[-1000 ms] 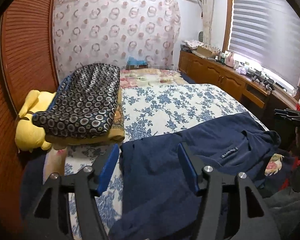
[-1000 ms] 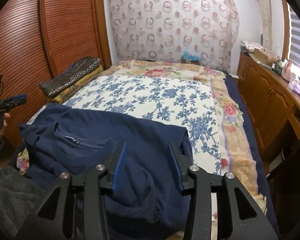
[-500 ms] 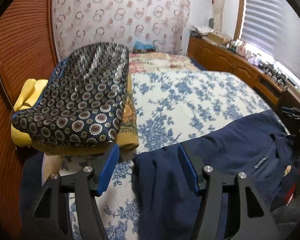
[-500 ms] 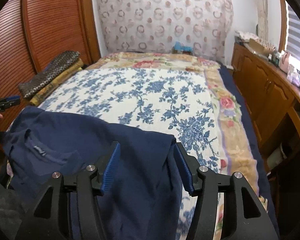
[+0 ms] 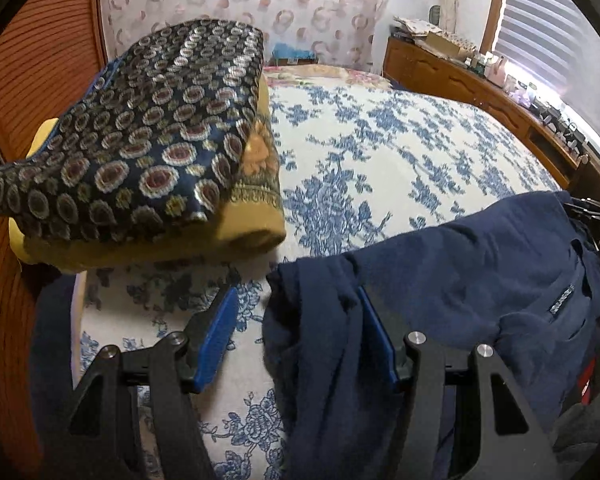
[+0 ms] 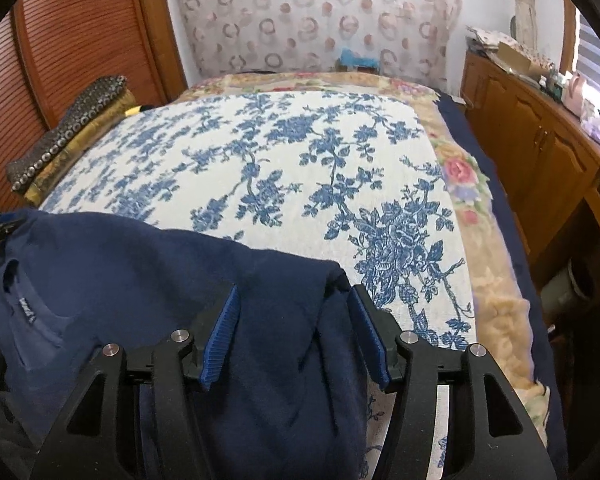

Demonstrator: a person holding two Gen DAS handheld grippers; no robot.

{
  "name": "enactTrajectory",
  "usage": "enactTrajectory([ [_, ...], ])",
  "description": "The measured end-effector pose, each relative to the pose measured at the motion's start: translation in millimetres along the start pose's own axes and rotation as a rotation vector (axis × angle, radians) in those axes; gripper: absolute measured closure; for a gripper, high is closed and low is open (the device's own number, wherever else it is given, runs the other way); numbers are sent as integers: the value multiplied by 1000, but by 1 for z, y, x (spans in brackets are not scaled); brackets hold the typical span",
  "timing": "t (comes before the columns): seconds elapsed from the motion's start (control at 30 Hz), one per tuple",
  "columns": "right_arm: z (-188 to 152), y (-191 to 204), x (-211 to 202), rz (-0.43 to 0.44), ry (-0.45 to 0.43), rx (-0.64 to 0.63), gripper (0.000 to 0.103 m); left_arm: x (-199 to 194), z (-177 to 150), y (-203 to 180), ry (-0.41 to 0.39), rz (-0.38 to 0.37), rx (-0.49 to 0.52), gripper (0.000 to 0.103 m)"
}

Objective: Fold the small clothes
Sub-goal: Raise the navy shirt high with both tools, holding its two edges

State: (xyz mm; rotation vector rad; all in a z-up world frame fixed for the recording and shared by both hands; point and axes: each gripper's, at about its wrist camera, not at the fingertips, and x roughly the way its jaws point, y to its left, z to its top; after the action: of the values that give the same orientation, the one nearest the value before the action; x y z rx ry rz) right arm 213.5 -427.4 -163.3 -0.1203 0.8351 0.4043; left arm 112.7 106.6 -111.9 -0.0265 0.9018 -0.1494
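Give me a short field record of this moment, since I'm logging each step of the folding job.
surface: bed with blue-flowered cover
garment: navy shirt spread at the near edge of the bed, not yet folded
left gripper: jaws apart, shirt's edge between them, not pinched
right gripper: jaws opening, shirt's corner between them, not clamped
beside the shirt: folded patterned blankets stacked by the wooden wall

A navy shirt (image 6: 148,280) lies spread on the bed (image 6: 300,184), over its blue-flowered cover. The right gripper (image 6: 294,312) hangs over the shirt's right edge, its jaws opening, cloth between the blue fingers (image 6: 220,332). Folded blankets (image 6: 72,128) sit far left.
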Motion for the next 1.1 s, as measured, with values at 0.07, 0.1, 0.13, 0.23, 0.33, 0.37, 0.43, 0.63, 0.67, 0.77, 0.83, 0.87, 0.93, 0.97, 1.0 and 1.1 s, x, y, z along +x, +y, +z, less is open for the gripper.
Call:
enactTrajectory([
  [0.07,-1,1,2,-13,-6,-6,40,0,-1,-1,-9,6,4,43],
  [0.1,-1,1,3,-14,-9,-7,39,1,-1,-1,-11,8,6,43],
  [0.13,-1,2,3,-16,-9,-10,38,1,-1,-1,-13,10,7,43],
  [0.23,-2,5,4,-29,-8,-28,38,1,-2,-2,-19,16,14,43],
  [0.33,-2,4,4,-22,-10,-24,40,4,0,-6,-25,-5,36,64],
  [0.37,-2,4,4,-24,-14,-26,58,4,1,-8,-20,-6,46,65],
  [0.43,-3,8,2,9,-20,-51,83,4,3,-10,-12,-23,52,80],
  [0.63,-9,23,-9,64,-40,-74,91,-24,3,-20,-99,-75,22,96],
  [0.67,-10,25,-20,74,-73,-64,91,-34,3,-20,-126,-84,9,97],
  [0.77,-11,27,-59,95,-170,-36,91,-79,5,-26,-236,-121,-13,97],
  [0.83,-10,30,-94,103,-244,-32,91,-115,6,-33,-316,-131,-4,97],
  [0.87,-9,32,-110,103,-277,-34,92,-129,7,-36,-346,-135,1,97],
  [0.93,-6,35,-144,102,-342,-37,92,-160,8,-40,-418,-152,6,97],
  [0.97,-5,37,-161,105,-370,-30,92,-180,8,-42,-465,-158,15,97],
  [1.0,-3,40,-174,106,-394,-24,92,-193,9,-43,-496,-158,19,97],
  [1.1,4,55,-222,97,-479,-55,92,-234,16,-42,-589,-156,22,97],
])
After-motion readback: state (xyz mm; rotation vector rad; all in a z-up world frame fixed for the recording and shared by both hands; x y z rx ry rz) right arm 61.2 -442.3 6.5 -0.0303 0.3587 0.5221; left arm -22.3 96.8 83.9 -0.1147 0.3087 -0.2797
